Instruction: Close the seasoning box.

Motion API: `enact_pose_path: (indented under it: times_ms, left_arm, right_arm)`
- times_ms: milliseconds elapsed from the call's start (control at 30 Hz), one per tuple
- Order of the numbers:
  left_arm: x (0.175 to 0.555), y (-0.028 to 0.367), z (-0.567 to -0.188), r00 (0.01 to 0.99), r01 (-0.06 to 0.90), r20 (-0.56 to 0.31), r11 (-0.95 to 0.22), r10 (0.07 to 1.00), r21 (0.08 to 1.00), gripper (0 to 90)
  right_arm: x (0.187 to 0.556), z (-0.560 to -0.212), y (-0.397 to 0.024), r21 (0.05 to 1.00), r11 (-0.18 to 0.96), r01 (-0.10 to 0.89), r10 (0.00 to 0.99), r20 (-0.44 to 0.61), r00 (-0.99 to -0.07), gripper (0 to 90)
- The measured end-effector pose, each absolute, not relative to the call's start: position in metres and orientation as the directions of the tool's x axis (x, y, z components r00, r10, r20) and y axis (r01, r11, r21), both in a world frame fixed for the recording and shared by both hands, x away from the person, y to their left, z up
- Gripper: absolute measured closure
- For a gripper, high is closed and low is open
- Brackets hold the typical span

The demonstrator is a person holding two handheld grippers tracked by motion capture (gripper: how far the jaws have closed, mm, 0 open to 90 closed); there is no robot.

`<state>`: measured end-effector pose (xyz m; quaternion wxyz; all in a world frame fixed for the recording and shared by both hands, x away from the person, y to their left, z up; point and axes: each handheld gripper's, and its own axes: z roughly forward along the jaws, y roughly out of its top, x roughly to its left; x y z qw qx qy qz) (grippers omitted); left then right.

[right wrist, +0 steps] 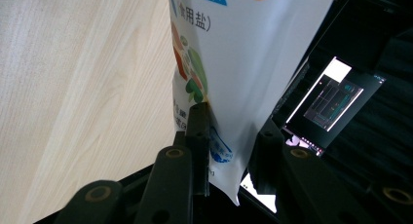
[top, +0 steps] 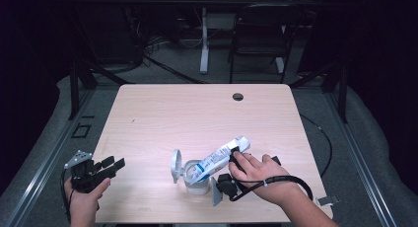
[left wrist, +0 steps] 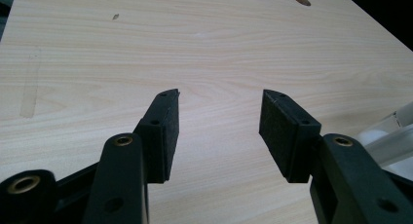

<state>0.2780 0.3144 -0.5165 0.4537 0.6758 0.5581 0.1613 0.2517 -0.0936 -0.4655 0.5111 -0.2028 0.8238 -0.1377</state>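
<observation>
Pouring step: right gripper (top: pixel 238 151), jaws closed on the tilted salt bag (top: pixel 219 159) at lower centre over the jar (top: pixel 196 180); left gripper (top: pixel 112 165) open, empty; next, tip steadily

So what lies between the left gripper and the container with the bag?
Nothing: in the high view only bare table lies between the left gripper and the container into which the bag tips.

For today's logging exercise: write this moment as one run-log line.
right tongs: gripping salt bag | bag: tilted into open jar | left tongs: open, idle
</observation>
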Motion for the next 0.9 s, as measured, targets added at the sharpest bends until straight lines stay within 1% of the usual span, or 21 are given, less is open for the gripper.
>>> enact_pose_path:
  times_ms: [467, 900]
  left_arm:
    - [0.2784, 0.3145, -0.5174, 0.324, 0.608, -0.288, 0.035, 0.901, 0.793, 49.6]
    - [0.2787, 0.3150, -0.5183, 0.323, 0.613, -0.287, 0.032, 0.902, 0.790, 49.6]
  right_arm:
    - [0.2501, -0.4675, -0.0940, -0.432, 0.882, -0.189, -0.471, -0.785, -0.402, 82.6]
    - [0.2488, -0.4685, -0.0940, -0.448, 0.873, -0.193, -0.487, -0.780, -0.393, 84.7]
